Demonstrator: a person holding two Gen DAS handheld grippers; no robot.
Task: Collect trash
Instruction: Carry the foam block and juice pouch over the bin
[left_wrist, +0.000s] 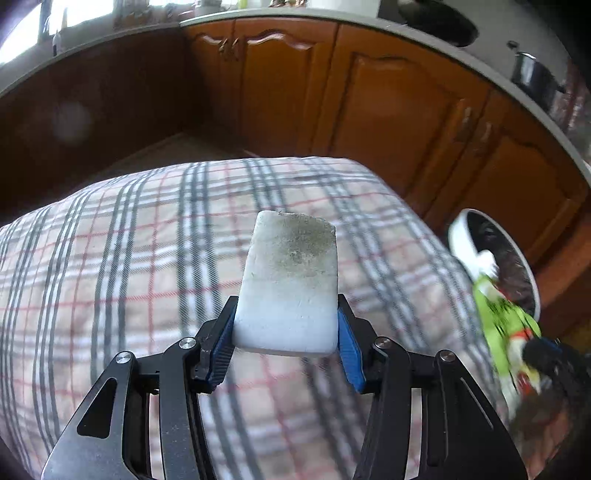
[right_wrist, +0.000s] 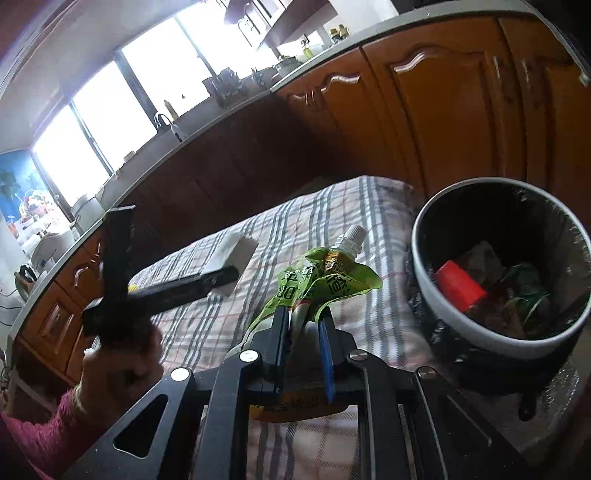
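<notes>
Between the left gripper's (left_wrist: 286, 334) blue pads sits a soiled white sponge (left_wrist: 291, 280), clamped by its near end, long axis pointing away over the checked bench (left_wrist: 110, 277). Held so far back, it could pivot or slip. The right gripper (right_wrist: 304, 332) pinches a green spouted pouch (right_wrist: 325, 284), spout aimed up and away, beside the bin (right_wrist: 480, 332); released early, it lands short.

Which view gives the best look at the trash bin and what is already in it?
The right wrist view. There the trash bin is sharp and seen from above, showing its dark liner and a red item among other trash. In the left wrist view the bin is blurred at the right edge, partly hidden by the green pouch.
</notes>
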